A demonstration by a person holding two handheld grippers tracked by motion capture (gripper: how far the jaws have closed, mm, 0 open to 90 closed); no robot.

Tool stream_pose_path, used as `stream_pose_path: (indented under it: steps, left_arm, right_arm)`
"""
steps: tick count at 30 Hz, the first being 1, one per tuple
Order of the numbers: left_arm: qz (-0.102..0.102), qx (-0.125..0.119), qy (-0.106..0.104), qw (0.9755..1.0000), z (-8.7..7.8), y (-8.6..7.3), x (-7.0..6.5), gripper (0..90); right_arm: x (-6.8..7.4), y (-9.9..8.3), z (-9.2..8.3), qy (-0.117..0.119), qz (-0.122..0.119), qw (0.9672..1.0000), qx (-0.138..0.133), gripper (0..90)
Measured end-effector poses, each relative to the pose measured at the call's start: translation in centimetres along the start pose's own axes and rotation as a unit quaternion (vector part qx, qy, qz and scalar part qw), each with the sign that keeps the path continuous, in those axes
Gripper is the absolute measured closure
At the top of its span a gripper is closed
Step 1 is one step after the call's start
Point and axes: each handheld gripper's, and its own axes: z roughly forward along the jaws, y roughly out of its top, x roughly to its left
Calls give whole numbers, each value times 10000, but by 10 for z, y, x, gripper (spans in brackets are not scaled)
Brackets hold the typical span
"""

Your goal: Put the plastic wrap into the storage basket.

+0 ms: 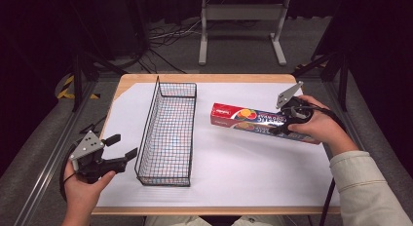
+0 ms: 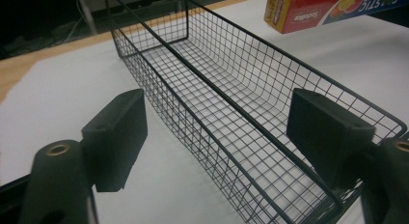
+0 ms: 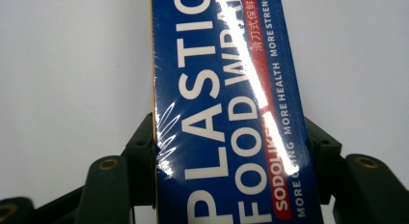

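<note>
A long box of plastic food wrap, blue with a red end, lies across the right half of the white table cover. My right gripper is shut on the box near its right part; in the right gripper view both jaws press against the sides of the blue box. A long black wire basket stands empty in the middle of the table. My left gripper is open just left of the basket's near end, holding nothing. In the left gripper view the basket runs between the spread jaws, and the box's red end shows at top right.
A white sheet covers the wooden table. Beyond the far edge stand a white metal frame and loose cables on the grey floor. Dark stand legs flank the table on both sides.
</note>
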Motion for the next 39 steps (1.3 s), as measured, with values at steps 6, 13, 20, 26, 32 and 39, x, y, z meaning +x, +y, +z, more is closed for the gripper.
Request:
stream_pose_path:
  steps: [6,13,20,26,32,39]
  left_arm:
    - [77,177,-52,9998,-4,17,-3,160]
    - [307,380,-254,9985,-2,35,-10,119]
    - [422,462,-551,9965,-2,46,-12,55]
    - [476,531,-713,9949,1,54,-11,41]
    - [506,550,-849,9936,7,62,-13,41]
    - [742,641,-1091,9892,20,77,-25,41]
  right_arm:
    - [5,10,-15,87,21,9999,-91,402]
    - [12,21,-34,48,-7,9998,-218,401]
    - [18,28,-46,100,-6,9998,-197,401]
    - [24,33,-51,146,-25,9997,-203,401]
    - [31,40,-48,177,-105,9996,-171,401]
    - [46,55,-40,230,-324,9992,-78,400]
